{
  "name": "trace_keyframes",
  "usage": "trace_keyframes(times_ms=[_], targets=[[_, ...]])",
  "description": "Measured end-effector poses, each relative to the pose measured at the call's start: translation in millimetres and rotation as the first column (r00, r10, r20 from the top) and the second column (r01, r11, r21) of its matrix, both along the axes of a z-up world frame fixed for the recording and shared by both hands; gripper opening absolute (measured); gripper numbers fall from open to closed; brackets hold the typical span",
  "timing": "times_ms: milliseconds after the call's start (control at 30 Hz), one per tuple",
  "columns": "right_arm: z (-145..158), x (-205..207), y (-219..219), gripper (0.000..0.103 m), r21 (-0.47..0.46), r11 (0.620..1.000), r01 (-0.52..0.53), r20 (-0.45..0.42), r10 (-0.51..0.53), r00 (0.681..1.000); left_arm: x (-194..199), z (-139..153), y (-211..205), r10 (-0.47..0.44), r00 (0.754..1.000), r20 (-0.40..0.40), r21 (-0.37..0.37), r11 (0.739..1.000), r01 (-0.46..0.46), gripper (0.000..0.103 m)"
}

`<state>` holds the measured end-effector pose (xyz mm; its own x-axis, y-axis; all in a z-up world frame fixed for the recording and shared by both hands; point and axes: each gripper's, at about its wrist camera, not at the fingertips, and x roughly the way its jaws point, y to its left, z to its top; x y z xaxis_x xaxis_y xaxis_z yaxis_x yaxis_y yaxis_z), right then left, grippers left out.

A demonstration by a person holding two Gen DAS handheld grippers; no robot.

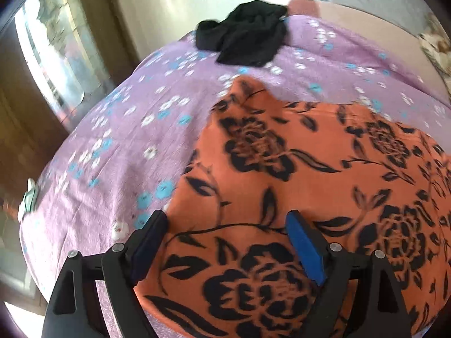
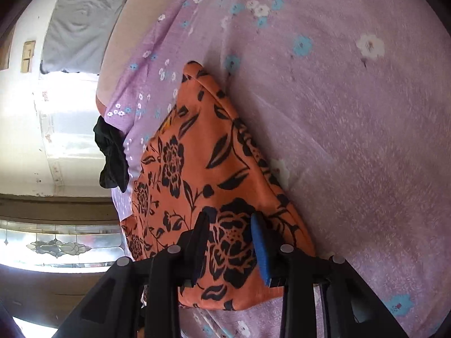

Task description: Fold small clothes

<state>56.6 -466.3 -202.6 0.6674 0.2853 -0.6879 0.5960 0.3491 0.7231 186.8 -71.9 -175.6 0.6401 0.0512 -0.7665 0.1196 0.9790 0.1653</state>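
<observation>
An orange garment with black flowers point(image 1: 282, 169) lies spread on the purple flowered bedsheet point(image 1: 126, 140). My left gripper point(image 1: 225, 219) hovers over its near left part, jaws wide open, one finger past the cloth's left edge. In the right wrist view the same orange garment point(image 2: 197, 155) tapers to a corner far from me. My right gripper point(image 2: 231, 219) is closed on its near end, and a bunch of the flowered cloth fills the gap between the pads. A crumpled black garment point(image 1: 242, 33) lies at the far edge of the bed, apart from the orange one.
The black garment point(image 2: 111, 152) hangs at the bed's edge. A patterned pillow point(image 1: 434, 45) sits at the far right corner. A glass door point(image 1: 48, 64) stands left of the bed, with a small white object point(image 1: 29, 197) by the sheet's left edge. Bare bedsheet point(image 2: 352, 140) stretches to the right.
</observation>
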Motion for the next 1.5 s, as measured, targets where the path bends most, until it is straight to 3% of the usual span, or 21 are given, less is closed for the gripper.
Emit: trace_keyframes(times_ms=[100,167,233,300,333,367,400,467,500,633,667,733,800,833,867,1000,1233,1300,1333,1433,1500], targets=[[10.5,-1.4,1.9,0.035,-0.02,1.0,-0.003,0.024,0.003,1.0,-14.8,12.0,-13.9,-0.085,0.995,0.056,-0.028,0.996,0.087,0.087],[35.5,-7.5,6.0,0.036,-0.13,0.991,0.015,0.08,-0.005,0.997,-27.5,22.7,-28.2,-0.153,0.979,0.132,-0.003,0.988,0.155,0.087],[82.0,-20.5,15.9,0.036,-0.316,0.947,0.058,0.224,0.015,0.975,-37.6,30.1,-34.3,-0.192,0.965,0.178,-0.002,0.981,0.195,0.087],[124.1,-39.7,31.1,0.038,-0.461,0.879,0.122,0.37,0.065,0.927,-48.6,37.7,-37.2,-0.217,0.951,0.221,-0.016,0.974,0.226,0.087],[142.2,-53.0,40.7,0.062,-0.525,0.833,0.175,0.435,0.086,0.896,-54.1,41.2,-38.6,-0.229,0.943,0.242,-0.019,0.97,0.24,0.087],[152.9,-65.2,47.5,0.093,-0.557,0.799,0.228,0.485,0.09,0.87,-59.9,42.1,-39.3,-0.236,0.938,0.254,-0.02,0.968,0.249,0.087],[161.7,-83.7,54.3,0.103,-0.569,0.757,0.323,0.559,0.068,0.826,-64.3,45.2,-41.0,-0.25,0.929,0.272,-0.018,0.964,0.265,0.087],[165.8,-103.3,56.2,0.103,-0.542,0.732,0.413,0.643,0.045,0.764,-73.8,50.3,-44.8,-0.29,0.906,0.309,-0.007,0.952,0.307,0.087],[166.2,-106.6,52.6,0.103,-0.515,0.744,0.425,0.66,0.028,0.751,-78.3,52.0,-47.0,-0.314,0.893,0.322,0.0,0.943,0.332,0.087],[144.2,-108.1,14.4,0.103,-0.312,0.853,0.419,0.602,-0.164,0.782,-108.3,53.7,-68.7,-0.473,0.802,0.364,0.061,0.872,0.486,0.088],[127.8,-109.2,-2.7,0.103,-0.215,0.887,0.408,0.588,-0.216,0.78,-123.3,53.7,-77.7,-0.532,0.758,0.377,0.099,0.837,0.538,0.088],[96.2,-110.4,-32.4,0.103,-0.049,0.941,0.335,0.521,-0.262,0.812,-146.1,52.5,-90.9,-0.612,0.692,0.382,0.14,0.779,0.611,0.092],[61.2,-110.1,-49.0,0.103,0.152,0.934,0.324,0.483,-0.356,0.8,-163.5,49.4,-102.4,-0.675,0.636,0.375,0.159,0.723,0.673,0.094],[51.9,-109.7,-52.0,0.103,0.2,0.924,0.326,0.475,-0.383,0.792,-173.4,47.7,-108.9,-0.703,0.607,0.371,0.172,0.695,0.698,0.094],[45.9,-108.4,-56.6,0.103,0.229,0.918,0.323,0.467,-0.395,0.791,-188.8,43.6,-120.0,-0.738,0.565,0.369,0.207,0.658,0.724,0.094],[44.5,-107.1,-66.5,0.103,0.239,0.919,0.312,0.479,-0.391,0.786,-223.8,25.5,-152.5,-0.816,0.477,0.326,0.274,0.565,0.778,0.095],[42.1,-104.1,-70.3,0.103,0.281,0.911,0.302,0.48,-0.406,0.777,-254.2,-6.4,-204.3,-0.829,0.461,0.317,0.48,0.559,0.676,0.095],[44.2,-104.6,-71.1,0.103,0.281,0.911,0.302,0.487,-0.406,0.773,-255.7,-15.7,-217.9,-0.834,0.471,0.287,0.544,0.546,0.637,0.095],[45.5,-104.1,-71.4,0.103,0.276,0.913,0.3,0.491,-0.402,0.773,-256.7,-20.6,-227.9,-0.84,0.473,0.266,0.561,0.533,0.633,0.095],[49.7,-101.6,-71.9,0.103,0.259,0.92,0.293,0.498,-0.387,0.776,-250.9,-17.2,-246.7,-0.837,0.491,0.243,0.551,0.535,0.641,0.095],[51.6,-100.3,-72.5,0.103,0.252,0.923,0.29,0.502,-0.381,0.776,-244.8,-17.2,-260.6,-0.845,0.496,0.203,0.564,0.514,0.646,0.095]])
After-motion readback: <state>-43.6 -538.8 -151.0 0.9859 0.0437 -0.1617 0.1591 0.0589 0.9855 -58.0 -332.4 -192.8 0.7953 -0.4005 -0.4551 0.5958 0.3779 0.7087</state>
